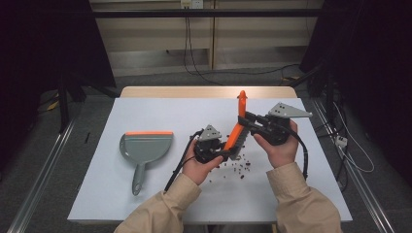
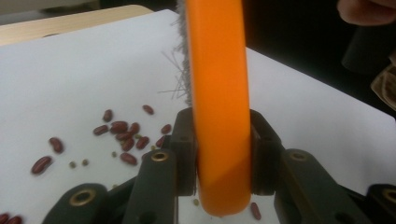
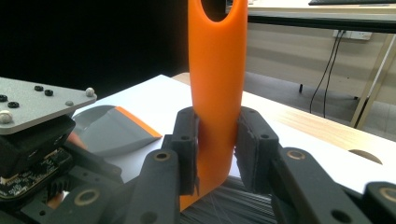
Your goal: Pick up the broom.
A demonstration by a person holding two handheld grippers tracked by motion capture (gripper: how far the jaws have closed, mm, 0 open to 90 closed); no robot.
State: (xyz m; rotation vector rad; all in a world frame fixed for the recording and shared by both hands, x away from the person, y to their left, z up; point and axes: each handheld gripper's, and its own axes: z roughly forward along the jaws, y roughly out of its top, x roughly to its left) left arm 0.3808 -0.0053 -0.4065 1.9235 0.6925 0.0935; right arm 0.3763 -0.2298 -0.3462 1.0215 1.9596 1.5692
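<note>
An orange brush (image 1: 239,112) with grey bristles stands tilted over the white table, held by both grippers. My left gripper (image 1: 221,151) is shut on its lower end; in the left gripper view the pads (image 2: 184,140) press both sides of the orange brush (image 2: 217,70). My right gripper (image 1: 248,118) is shut on the upper handle, and in the right gripper view the orange handle (image 3: 217,70) rises between its jaws, with the bristles (image 3: 229,207) below. Red beans (image 1: 236,167) lie scattered under the brush; several beans (image 2: 122,133) also lie left of the jaws.
A grey dustpan (image 1: 145,150) with an orange lip lies at the left of the white table (image 1: 160,111), its handle toward the near edge. The dustpan (image 3: 112,133) also shows behind the left gripper (image 3: 37,135). A wooden table edge and cables lie beyond.
</note>
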